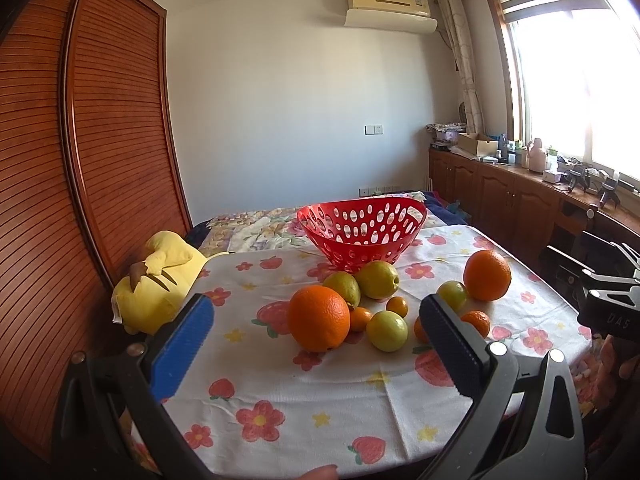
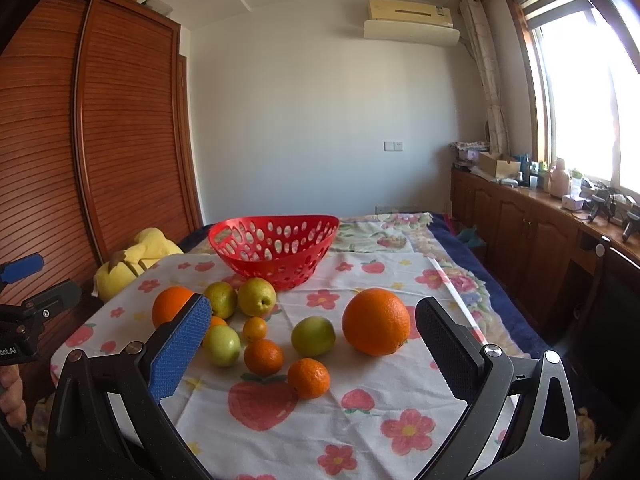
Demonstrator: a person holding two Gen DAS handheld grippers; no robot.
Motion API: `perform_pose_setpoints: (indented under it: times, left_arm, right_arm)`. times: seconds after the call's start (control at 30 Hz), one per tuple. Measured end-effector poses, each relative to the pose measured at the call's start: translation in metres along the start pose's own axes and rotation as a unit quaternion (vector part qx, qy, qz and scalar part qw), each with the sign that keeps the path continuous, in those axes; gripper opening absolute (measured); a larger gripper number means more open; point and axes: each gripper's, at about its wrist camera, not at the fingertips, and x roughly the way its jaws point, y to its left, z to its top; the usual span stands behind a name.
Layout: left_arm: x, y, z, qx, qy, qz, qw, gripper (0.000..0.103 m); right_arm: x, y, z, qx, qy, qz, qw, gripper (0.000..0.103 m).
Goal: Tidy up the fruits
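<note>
Both the left gripper [image 1: 316, 336] and right gripper [image 2: 314, 338] are held wide apart above scattered fruit on a floral tablecloth [image 2: 360, 420], a red basket [image 2: 274, 250] behind, beside a wooden wardrobe [image 1: 100, 120]

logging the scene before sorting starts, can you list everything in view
basket: 1, red, perforated, empty, far side of the table
large oranges: 2, orange, one left, one right of the pile
green-yellow fruits: 5, between the oranges
small oranges: 4, orange, near side of the pile
tablecloth: 1, white with red flowers and strawberries
plush toy: 1, yellow, left of the table
left claw: open, empty
right claw: open, empty
</note>
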Motion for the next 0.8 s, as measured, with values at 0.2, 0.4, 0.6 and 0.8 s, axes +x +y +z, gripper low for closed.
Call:
perform_pose_setpoints:
  times: [0.2,0.4,0.6,0.8]
  left_arm:
    - [-0.0010,0.0001,0.0004,-0.001,-0.003,0.000,1.0000,0.103]
    - [-0.0010,0.0001,0.0002,-0.001,-0.003,0.000,1.0000,0.103]
    - [-0.0009,0.0000,0.0001,-0.002,-0.003,0.000,1.0000,0.103]
    - [-0.0010,-0.0005,-0.0004,-0.002,-0.003,-0.001,1.0000,0.103]
  right_arm:
    - [0.0001,0.0003,0.0002,0.000,0.000,0.000,1.000,0.103]
    - [-0.0010,0.0000,0.0009,0.000,-0.001,0.000,1.000,0.103]
    - [-0.0011,0.0002,0.0009,0.000,-0.001,0.000,1.000,0.103]
    - [-0.0015,0.0001,0.0008,0.000,-0.001,0.000,1.000,0.103]
